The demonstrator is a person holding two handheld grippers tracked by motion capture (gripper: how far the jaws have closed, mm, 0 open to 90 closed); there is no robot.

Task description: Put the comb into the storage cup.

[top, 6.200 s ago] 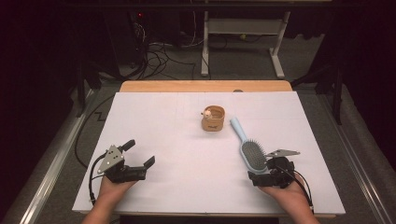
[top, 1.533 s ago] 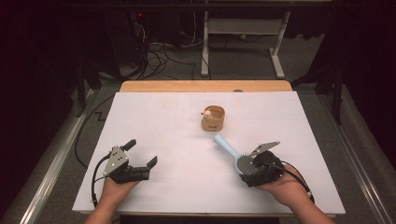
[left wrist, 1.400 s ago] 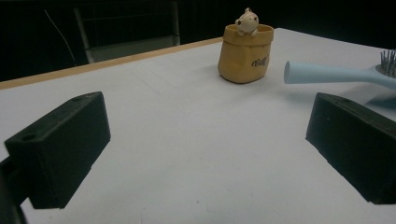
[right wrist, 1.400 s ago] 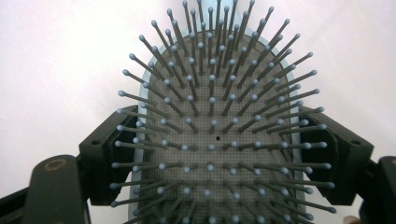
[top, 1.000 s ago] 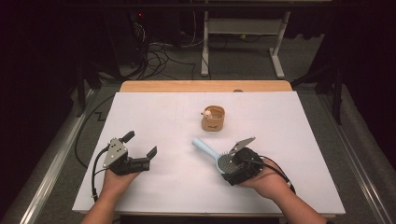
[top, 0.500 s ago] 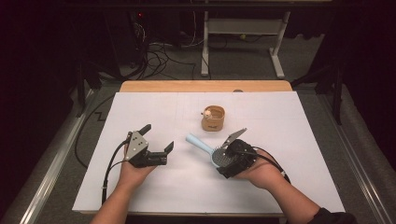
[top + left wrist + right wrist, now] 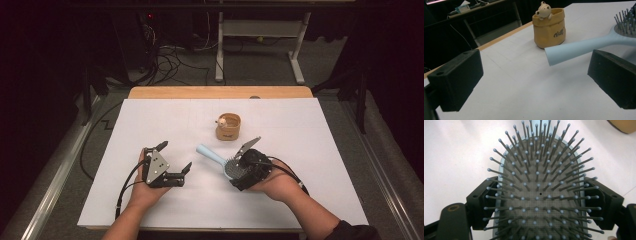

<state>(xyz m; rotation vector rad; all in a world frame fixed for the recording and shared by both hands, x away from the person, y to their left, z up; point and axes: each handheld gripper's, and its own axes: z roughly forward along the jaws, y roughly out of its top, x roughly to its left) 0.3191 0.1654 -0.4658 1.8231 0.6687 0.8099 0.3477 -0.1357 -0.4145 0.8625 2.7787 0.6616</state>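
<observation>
Holding hairbrush [image 7: 227, 165] by its head in my right gripper [image 7: 239, 170], jaws clamped on both edges | handle juts toward left gripper [image 7: 175, 165], its jaws wide, empty | cup [image 7: 228, 126] beyond.

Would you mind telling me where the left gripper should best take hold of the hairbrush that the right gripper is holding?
Probably the handle of the hairbrush. The right gripper clamps the bristled head across its edges, so the smooth, narrow, light blue handle is free and points toward the left gripper. Its jaws stand open, one either side of the handle's end; come in from that end and close across its width.
</observation>
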